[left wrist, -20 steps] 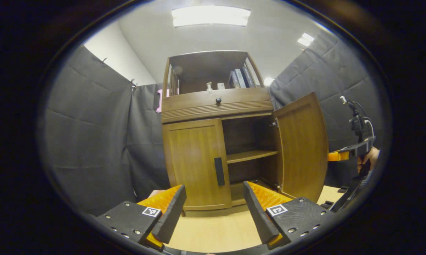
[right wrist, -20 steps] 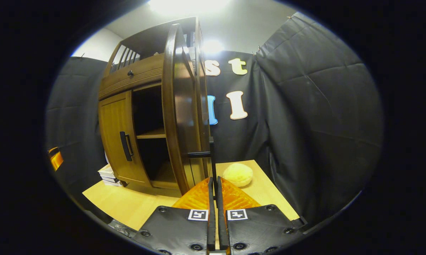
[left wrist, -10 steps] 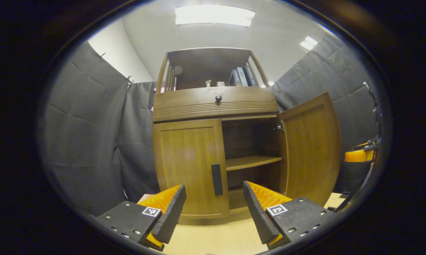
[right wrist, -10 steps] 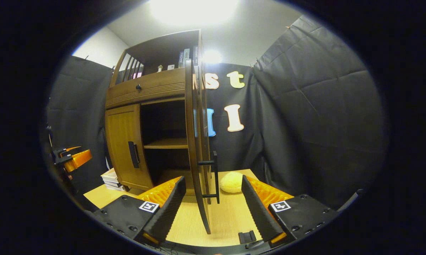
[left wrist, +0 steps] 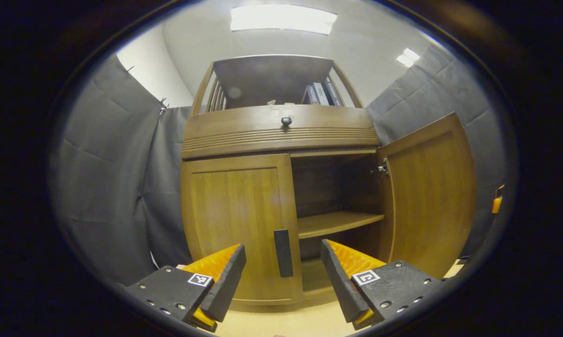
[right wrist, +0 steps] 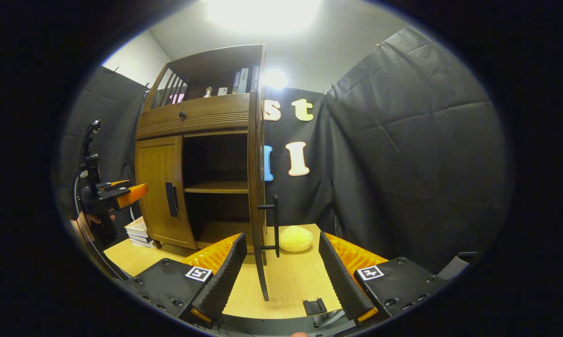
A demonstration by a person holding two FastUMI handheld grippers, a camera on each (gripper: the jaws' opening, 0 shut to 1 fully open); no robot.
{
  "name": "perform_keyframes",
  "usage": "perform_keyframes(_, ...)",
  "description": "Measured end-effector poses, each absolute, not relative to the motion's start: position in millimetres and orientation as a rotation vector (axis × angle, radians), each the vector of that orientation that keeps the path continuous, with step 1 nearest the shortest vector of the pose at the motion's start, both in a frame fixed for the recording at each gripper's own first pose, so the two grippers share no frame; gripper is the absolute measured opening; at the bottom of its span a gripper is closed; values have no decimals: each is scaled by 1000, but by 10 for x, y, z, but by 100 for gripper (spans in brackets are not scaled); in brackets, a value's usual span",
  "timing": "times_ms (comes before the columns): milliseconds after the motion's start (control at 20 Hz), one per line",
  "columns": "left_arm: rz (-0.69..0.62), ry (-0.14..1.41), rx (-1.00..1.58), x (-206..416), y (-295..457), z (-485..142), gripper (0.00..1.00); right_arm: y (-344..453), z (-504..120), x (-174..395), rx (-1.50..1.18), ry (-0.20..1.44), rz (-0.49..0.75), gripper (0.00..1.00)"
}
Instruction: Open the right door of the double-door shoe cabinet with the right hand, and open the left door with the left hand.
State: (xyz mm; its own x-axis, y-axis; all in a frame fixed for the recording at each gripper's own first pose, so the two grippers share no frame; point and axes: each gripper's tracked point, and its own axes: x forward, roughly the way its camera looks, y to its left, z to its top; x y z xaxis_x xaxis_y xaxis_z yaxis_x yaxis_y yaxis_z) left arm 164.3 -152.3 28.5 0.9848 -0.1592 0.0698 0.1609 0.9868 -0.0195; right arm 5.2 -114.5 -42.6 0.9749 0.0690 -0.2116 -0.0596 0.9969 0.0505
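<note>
The shoe cabinet takes up the centre of my left gripper view, larger than it was half a second ago, because I have carried that hand closer to it. Its right door stands swung wide at the right of the frame, with the shelf bare behind it. The left door is shut at centre left, and its black handle sits just above the gap between my fingers.

My left hand-held gripper is spread wide at the bottom of the frame, holding and touching nothing. In the right gripper view I see it from afar at the left edge, with my hand around its grip, short of the left door.

My right hand-held gripper is also spread wide and empty. A second ago it was pinched on the right door's handle; now that handle stands free beyond my fingers, and I have drawn farther back than half a second ago. The door appears edge-on at the centre.

Small square marker tags sit on all four fingers; they carry a pattern, no words. The books on the top shelf have spines too small to read. A yellow sponge-like lump lies on the tabletop beside the open door.
</note>
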Motion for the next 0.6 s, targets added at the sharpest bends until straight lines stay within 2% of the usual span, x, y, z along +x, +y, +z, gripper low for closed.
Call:
perform_keyframes(100, -150, -69, -26, 1816, -1509, 235, 94, -1177, -443, -8, 52, 219, 46, 92)
perform_keyframes(150, -143, -66, -31, 1897, -1505, 196, 94, -1186, -443, -40, 56, 221, 37, 96)
perform_keyframes(200, -137, -62, -39, 1967, -1503, 162, 94, -1196, -451, -60, 59, 223, 30, 92)
perform_keyframes(250, -129, -55, -48, 2043, -1479, 117, 94, -1199, -460, -86, 59, 227, 25, 100)
perform_keyframes(300, -121, -50, -58, 2126, -1454, 82, 94, -1200, -471, -101, 55, 231, 21, 92)
perform_keyframes(350, -119, -47, -67, 2193, -1445, 40, 94, -1209, -487, -118, 49, 235, 16, 96)
perform_keyframes(400, -119, -42, -71, 2273, -1435, 7, 94, -1220, -500, -136, 44, 241, 10, 92)
perform_keyframes(450, -121, -41, -68, 2344, -1434, -27, 94, -1228, -508, -152, 40, 246, 6, 96)
perform_keyframes(600, -123, -27, -54, 2579, -1449, -109, 94, -1242, -550, -212, 47, 262, -4, 96)
